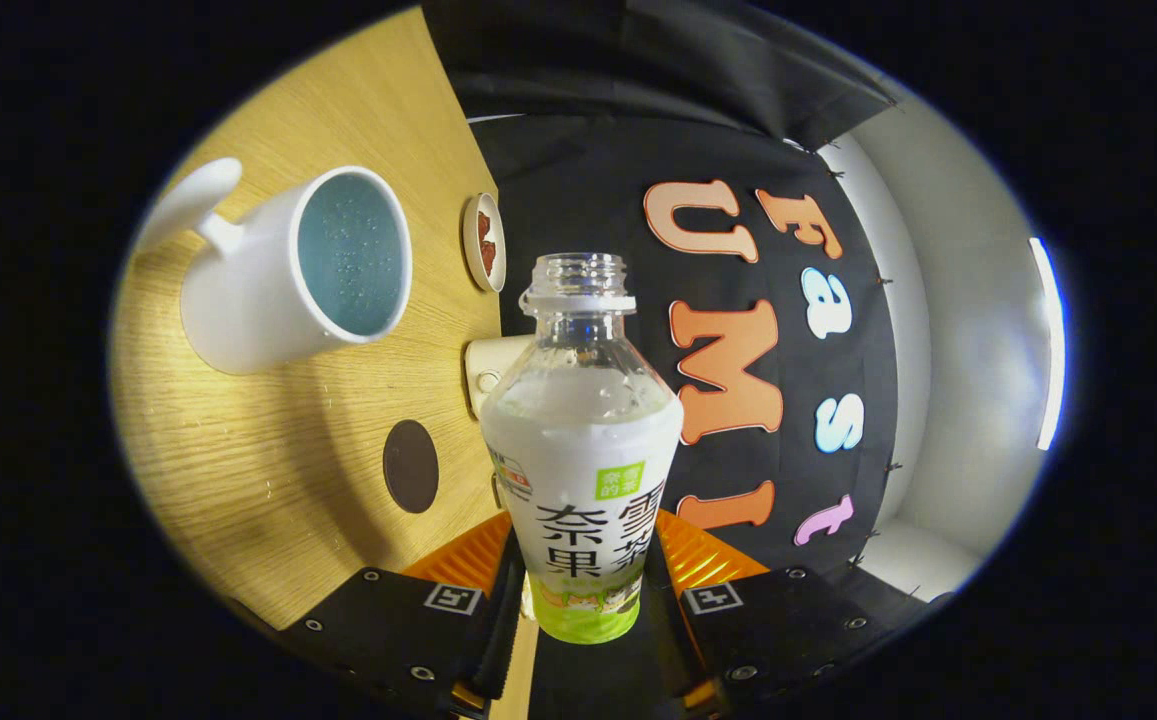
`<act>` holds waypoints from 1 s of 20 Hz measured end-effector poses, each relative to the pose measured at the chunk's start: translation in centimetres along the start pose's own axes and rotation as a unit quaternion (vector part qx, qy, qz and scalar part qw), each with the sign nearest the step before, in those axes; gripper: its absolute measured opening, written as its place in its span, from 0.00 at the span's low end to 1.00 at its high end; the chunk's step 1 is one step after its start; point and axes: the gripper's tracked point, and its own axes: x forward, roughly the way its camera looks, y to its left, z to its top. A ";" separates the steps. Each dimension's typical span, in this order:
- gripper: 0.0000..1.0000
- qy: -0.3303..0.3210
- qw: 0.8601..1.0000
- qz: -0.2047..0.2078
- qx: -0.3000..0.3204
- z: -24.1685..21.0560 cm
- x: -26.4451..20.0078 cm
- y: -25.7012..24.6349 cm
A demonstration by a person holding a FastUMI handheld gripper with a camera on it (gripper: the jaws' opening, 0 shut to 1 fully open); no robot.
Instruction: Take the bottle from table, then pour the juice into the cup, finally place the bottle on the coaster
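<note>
**Bottle gripped low and rolled toward the cup, pour under way or close to it**

Table (268,480): wood-grain top, seen tipped on its side because the gripper is rolled. It carries everything else.

Cup (288,270): white mug, at about 10 o'clock from the bottle, well apart from it. Handle points away toward 10 o'clock. Mouth faces the camera; inside looks pale blue-grey with small bubbles or droplets, so it may already hold some liquid, cannot tell how much. Rigid, heavy enough to stay put, I judge.

Bottle (583,440): clear plastic, cap off, open neck pointing to 12 o'clock. White label sleeve wraps the lower body, green band at the base. Cloudy whitish juice sits up to about the shoulder. Held off the table.

Gripper (583,585): both fingers press on the lower labelled part of the bottle, one each side, so the jaws are clamped on it.

Handling, my judgement: thin plastic, squashes under a hard squeeze, and with no cap that pushes juice out. Label sleeve is slick, may slip. Fairly full, so moderately heavy, weight shifts toward the neck as it tips. The low hold on the straight section is sound; a firm but not crushing squeeze suits it.

Coaster (411,466): dark round disc flat on the table, at 9 o'clock from the bottle, near it. Nothing on it yet.

Small round dish (484,242) with something brownish, at 11 o'clock, beyond the cup.

Pale small object (490,372) just behind the bottle's shoulder, partly hidden, cannot tell what it is.
</note>
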 end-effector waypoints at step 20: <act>0.59 -0.009 0.995 -0.012 -0.099 0.7 0.8 -0.3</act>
